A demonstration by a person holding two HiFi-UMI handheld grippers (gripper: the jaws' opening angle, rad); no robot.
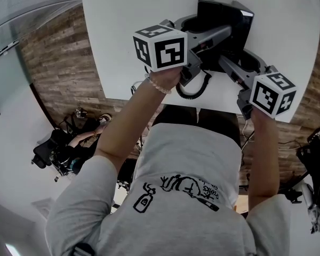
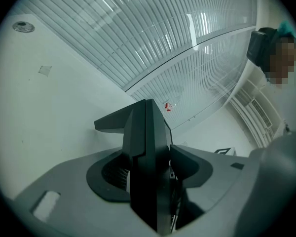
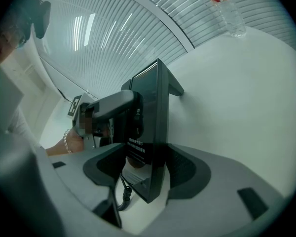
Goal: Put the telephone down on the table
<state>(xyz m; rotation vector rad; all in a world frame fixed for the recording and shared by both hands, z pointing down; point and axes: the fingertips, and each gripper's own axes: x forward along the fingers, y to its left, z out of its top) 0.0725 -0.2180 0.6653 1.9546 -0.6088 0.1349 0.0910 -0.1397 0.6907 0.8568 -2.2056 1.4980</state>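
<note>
White table [image 1: 122, 47] over a wood-plank floor, with slatted blinds behind glass beyond its far edge. One black telephone [image 1: 218, 20] sits close to the table's near edge, gripped from two sides. Whether its base touches the top cannot be made out.

The left gripper [image 1: 213, 36] has its jaws clamped on one upright edge of the telephone [image 2: 148, 147]. The right gripper [image 3: 148, 169] has its jaws closed on the opposite dark panel [image 3: 150, 112]. That panel carries a few lines of white print [image 3: 138, 147], too small to read. One coiled cord [image 1: 194, 89] loops from the telephone over the near edge.

Two marker cubes show, one per gripper, each with black-and-white squares. One clear bottle [image 3: 227, 9] with a red label stands near the far edge; its writing is illegible. The person's grey shirt [image 1: 192, 159] bears a black drawing with scrawled lettering, unreadable. One bead bracelet [image 1: 159, 84] circles the left wrist.
</note>
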